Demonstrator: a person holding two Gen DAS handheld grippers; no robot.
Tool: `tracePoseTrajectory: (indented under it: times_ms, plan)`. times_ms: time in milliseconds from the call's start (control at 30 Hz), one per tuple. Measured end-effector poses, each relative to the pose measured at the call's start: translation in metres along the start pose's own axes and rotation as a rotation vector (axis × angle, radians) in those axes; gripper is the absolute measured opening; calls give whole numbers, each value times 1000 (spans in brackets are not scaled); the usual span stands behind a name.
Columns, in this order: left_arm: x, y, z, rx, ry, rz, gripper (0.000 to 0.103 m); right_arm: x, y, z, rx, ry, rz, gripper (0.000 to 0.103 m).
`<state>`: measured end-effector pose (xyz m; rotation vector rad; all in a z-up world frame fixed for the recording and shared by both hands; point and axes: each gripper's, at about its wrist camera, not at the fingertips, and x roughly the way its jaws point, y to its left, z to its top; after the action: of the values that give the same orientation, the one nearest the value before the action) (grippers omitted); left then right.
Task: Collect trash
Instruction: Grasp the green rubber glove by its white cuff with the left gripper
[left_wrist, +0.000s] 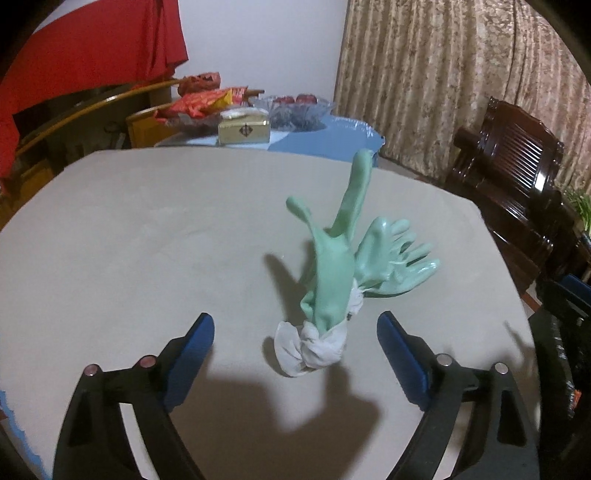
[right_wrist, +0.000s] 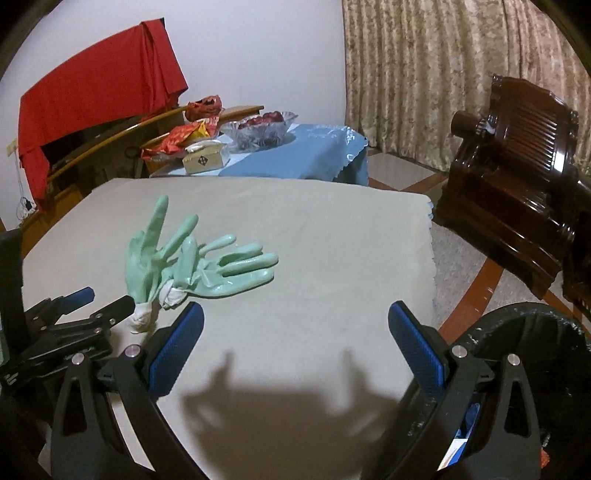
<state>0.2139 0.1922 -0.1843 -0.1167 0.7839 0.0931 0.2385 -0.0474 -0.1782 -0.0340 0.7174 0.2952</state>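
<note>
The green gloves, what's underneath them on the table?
The green gloves lie on a grey table cover, white cuffs bunched at the near end. Only their shadow shows beside them; anything beneath the gloves is covered.

- We see a pair of mint-green rubber gloves (left_wrist: 334, 273) (right_wrist: 192, 264) with bunched white cuffs (left_wrist: 314, 343) (right_wrist: 142, 317).
- One lies flat on the grey table (left_wrist: 147, 240) (right_wrist: 314, 240); the other stands fingers-up beside it.

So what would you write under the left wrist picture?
Open left gripper reaching toward green rubber gloves with white cuffs, lying on the grey table.
</note>
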Motion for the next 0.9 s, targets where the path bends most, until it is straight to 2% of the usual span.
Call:
tracePoseTrajectory:
  times_ms: [200,333,400,467,567,700,900]
  plan:
    - [24,3,-1,-1,54,-38,78,14,2,-1,-10,17,-3,97]
    - [38,4,-5,-4,104,-81,65,21,6,0,-17,28,1,97]
    - [38,2,-4,-1,100,-89,61,24,9,-1,-23,32,4,97]
    - [38,3,-1,-1,101,-114,41,26,11,-1,-29,36,5,97]
    - [33,0,0,2,93,-149,34,28,14,-1,-35,41,9,97]
    - [19,0,-1,-3,67,-163,32,30,19,0,-44,41,11,97]
    - [-2,13,-1,-28,19,-139,31,38,31,5,-58,41,26,97]
